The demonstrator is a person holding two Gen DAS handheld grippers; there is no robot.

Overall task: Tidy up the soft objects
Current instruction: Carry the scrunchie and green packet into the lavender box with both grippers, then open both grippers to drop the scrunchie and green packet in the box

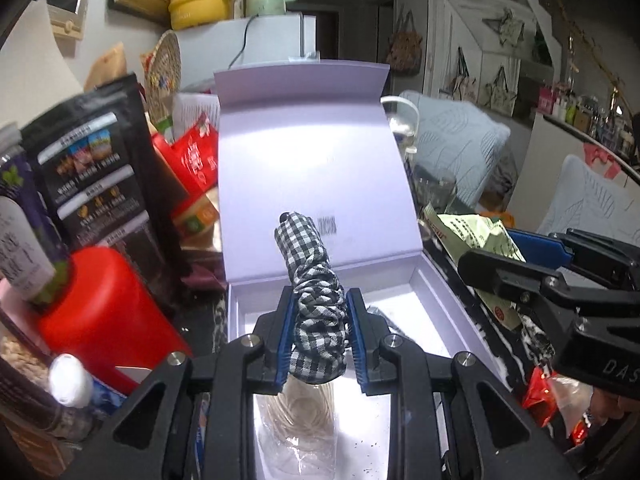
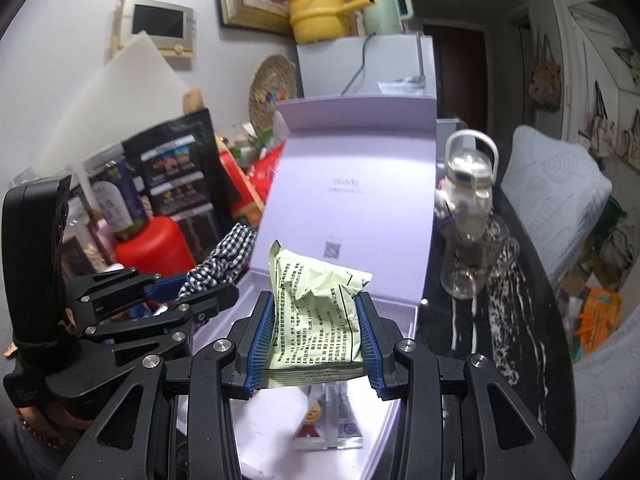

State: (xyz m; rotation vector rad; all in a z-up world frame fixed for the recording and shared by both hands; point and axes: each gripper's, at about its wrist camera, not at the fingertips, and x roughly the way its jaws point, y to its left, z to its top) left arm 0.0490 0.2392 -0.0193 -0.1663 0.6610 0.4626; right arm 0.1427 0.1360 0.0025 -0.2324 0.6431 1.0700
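Observation:
My left gripper [image 1: 320, 336] is shut on a black-and-white checked scrunchie [image 1: 316, 304] and holds it above the open lavender box [image 1: 436, 292]. My right gripper [image 2: 316, 340] is shut on a pale green packet [image 2: 316, 312] with black print, also above the box [image 2: 400, 312]. The scrunchie shows in the right wrist view [image 2: 224, 260] at the left, and the green packet in the left wrist view [image 1: 480, 244] at the right. Inside the box lie a clear bag of pale coiled string [image 1: 300, 412] and a small printed sachet [image 2: 328, 420].
The box lid [image 1: 316, 160] stands upright behind. Left of the box are a red container [image 1: 104, 312], a black pouch [image 1: 100, 168] and red packets [image 1: 192, 160]. A clear water bottle [image 2: 468, 208] and a glass [image 2: 476, 264] stand on the dark marbled table [image 2: 516, 320] at right.

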